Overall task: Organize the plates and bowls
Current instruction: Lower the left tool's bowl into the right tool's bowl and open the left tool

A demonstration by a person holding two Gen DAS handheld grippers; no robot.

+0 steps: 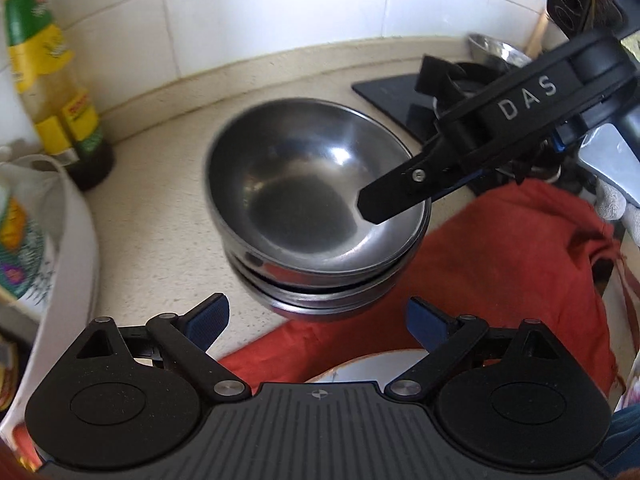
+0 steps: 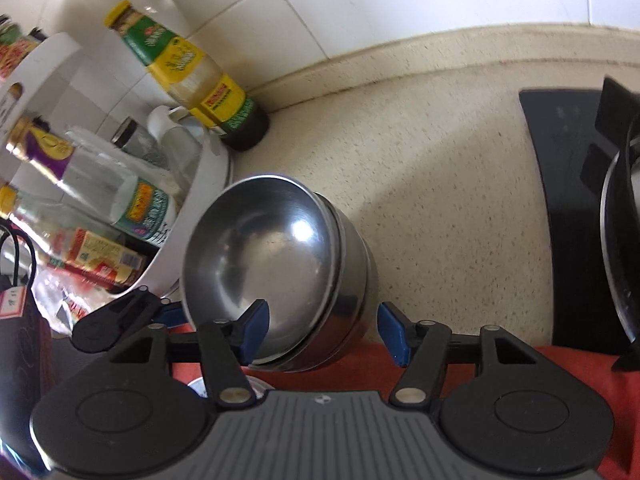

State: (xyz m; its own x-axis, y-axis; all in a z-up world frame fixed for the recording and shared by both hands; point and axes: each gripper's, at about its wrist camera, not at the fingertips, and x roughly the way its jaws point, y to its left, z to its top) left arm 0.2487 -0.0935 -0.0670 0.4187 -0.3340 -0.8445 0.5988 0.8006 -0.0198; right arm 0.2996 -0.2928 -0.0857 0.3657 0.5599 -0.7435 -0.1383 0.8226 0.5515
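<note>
A stack of steel bowls (image 1: 312, 216) sits on the beige counter, its near edge resting over a red cloth (image 1: 500, 272). My left gripper (image 1: 318, 316) is open and empty just in front of the stack. My right gripper (image 2: 322, 332) is open and straddles the near rim of the bowl stack (image 2: 276, 260), one finger inside the top bowl and one outside. In the left wrist view the right gripper's finger (image 1: 396, 196) reaches over the top bowl's right rim. A white plate (image 1: 368, 368) lies on the cloth under my left gripper.
A yellow-labelled sauce bottle (image 2: 192, 80) stands in the tiled corner. A white rack (image 2: 192, 200) with several bottles stands left of the bowls. A black stove (image 2: 568, 200) with a pan (image 2: 620, 240) is at the right. A steel bowl (image 1: 496, 50) sits behind the stove.
</note>
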